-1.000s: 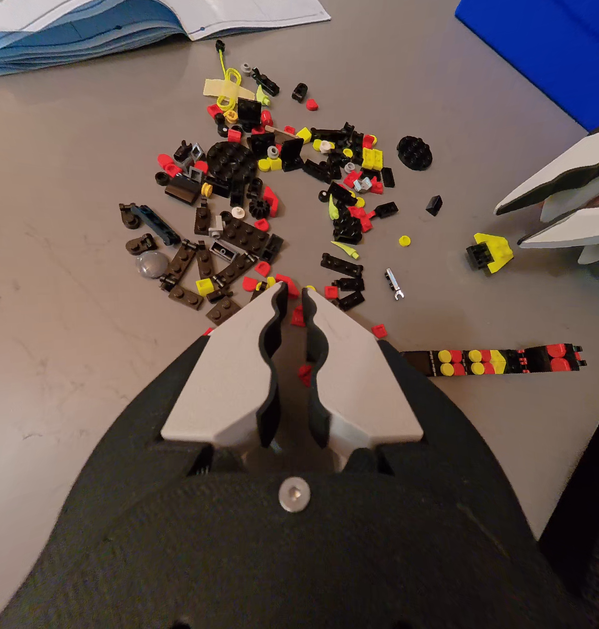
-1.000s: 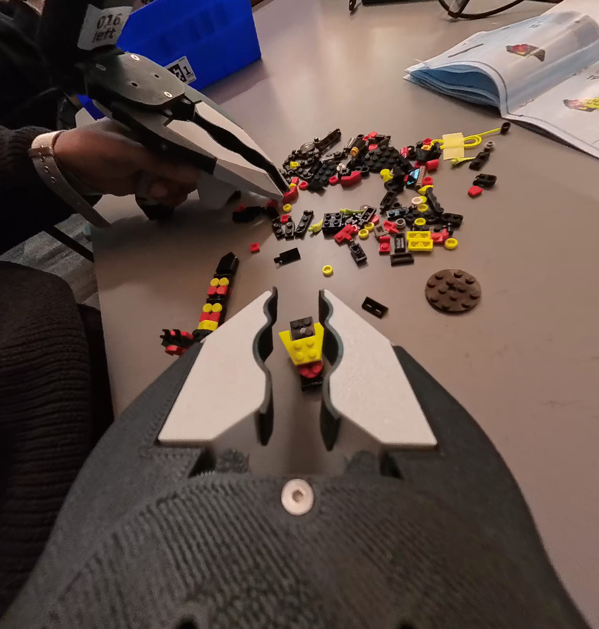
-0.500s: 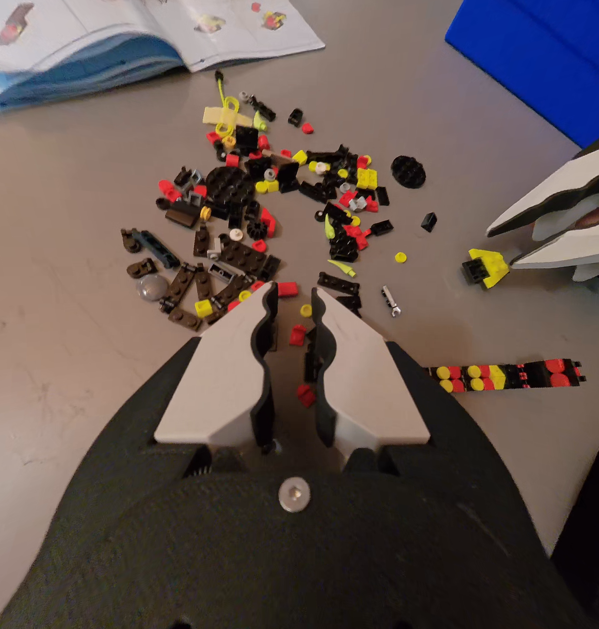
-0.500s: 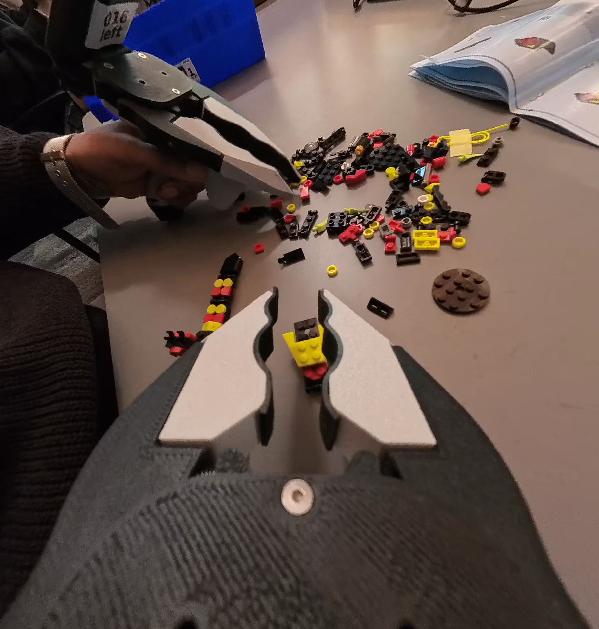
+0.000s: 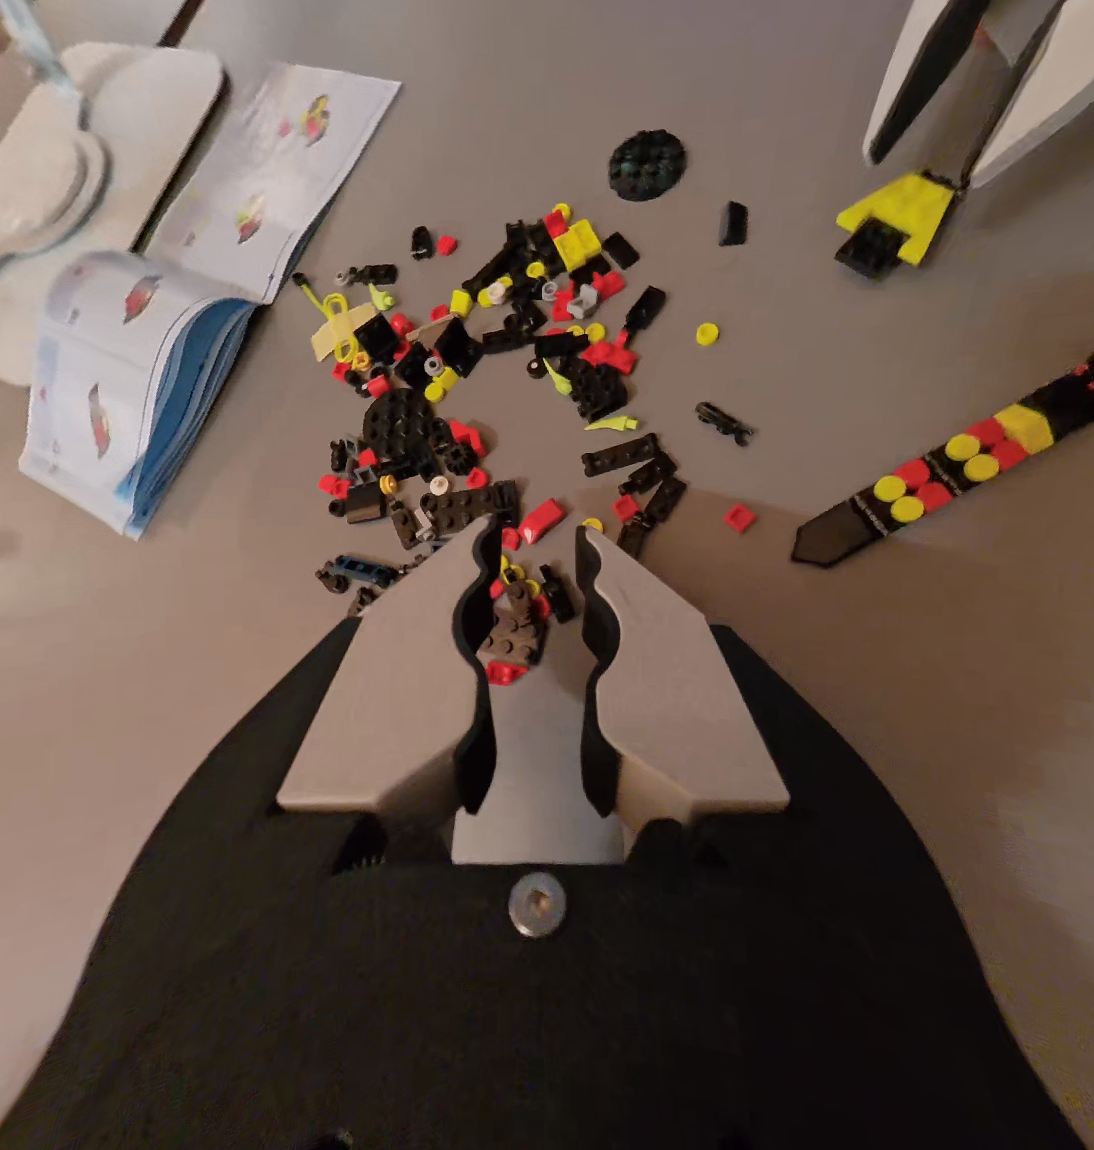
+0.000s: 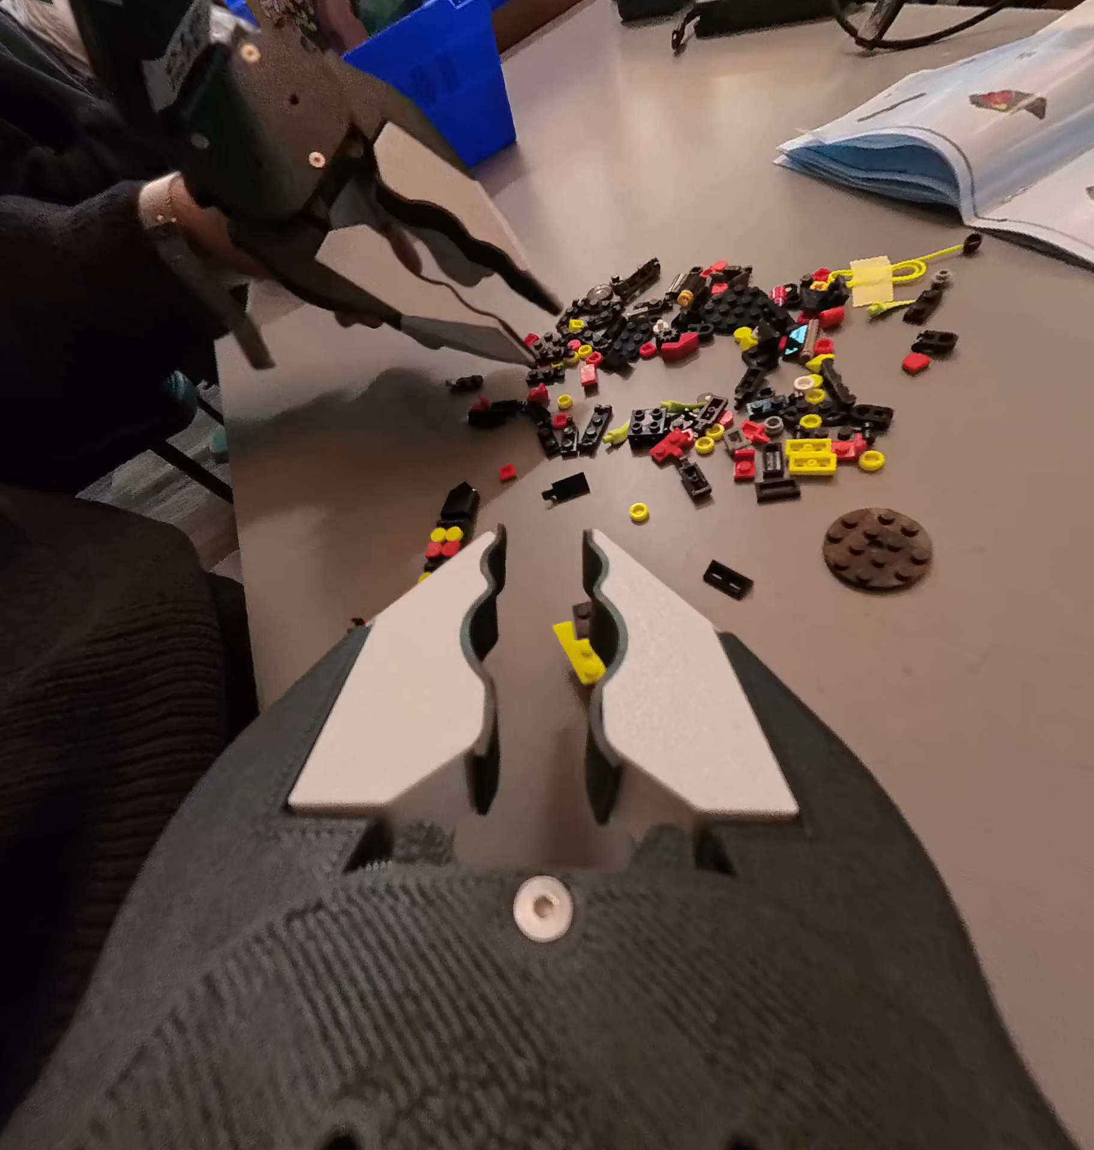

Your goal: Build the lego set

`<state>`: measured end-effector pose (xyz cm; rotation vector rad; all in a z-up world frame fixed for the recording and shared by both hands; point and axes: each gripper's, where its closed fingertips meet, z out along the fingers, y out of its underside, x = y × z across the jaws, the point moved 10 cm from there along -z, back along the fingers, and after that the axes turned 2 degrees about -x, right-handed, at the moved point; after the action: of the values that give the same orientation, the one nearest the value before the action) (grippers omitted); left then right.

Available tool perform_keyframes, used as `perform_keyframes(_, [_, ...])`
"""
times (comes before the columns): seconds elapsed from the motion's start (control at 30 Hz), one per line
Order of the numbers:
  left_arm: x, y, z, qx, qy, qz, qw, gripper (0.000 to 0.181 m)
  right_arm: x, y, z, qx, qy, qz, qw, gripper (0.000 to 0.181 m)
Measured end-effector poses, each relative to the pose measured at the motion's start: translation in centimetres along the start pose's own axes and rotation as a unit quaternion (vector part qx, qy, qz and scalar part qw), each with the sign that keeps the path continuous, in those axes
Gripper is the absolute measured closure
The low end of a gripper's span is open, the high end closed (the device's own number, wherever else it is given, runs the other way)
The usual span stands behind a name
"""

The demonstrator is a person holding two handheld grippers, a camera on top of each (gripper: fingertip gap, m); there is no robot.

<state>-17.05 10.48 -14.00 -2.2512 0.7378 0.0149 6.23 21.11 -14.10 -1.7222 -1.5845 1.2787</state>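
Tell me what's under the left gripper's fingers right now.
Under the open left gripper: a dark brown plate, red and yellow bits on the table. Anything beneath the finger bodies is hidden.

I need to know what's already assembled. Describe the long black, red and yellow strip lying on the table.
The long strip is a narrow assembled piece of glossy plastic: a black base with a pointed black tip at one end, topped with pairs of round yellow and red studs and one yellow sloped tile. It lies flat on the grey table, apart from the loose pile. Its far end runs out of the left wrist view. Neither gripper touches it.
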Motion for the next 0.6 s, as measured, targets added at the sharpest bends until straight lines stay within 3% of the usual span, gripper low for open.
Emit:
perform_keyframes(0.17, [-1.3,-0.9,1.6,-0.04,0.117,0.018,0.992,0.16,-0.4,0.0,-0.1,-0.001,-0.003,-0.003,1.0,0.158])
perform_keyframes(0.6, [-3.0,-0.3,3.0,-0.08,0.172,0.004,0.982,0.162,-0.6,0.0,0.1,-0.002,-0.009,-0.006,1.0,0.159])
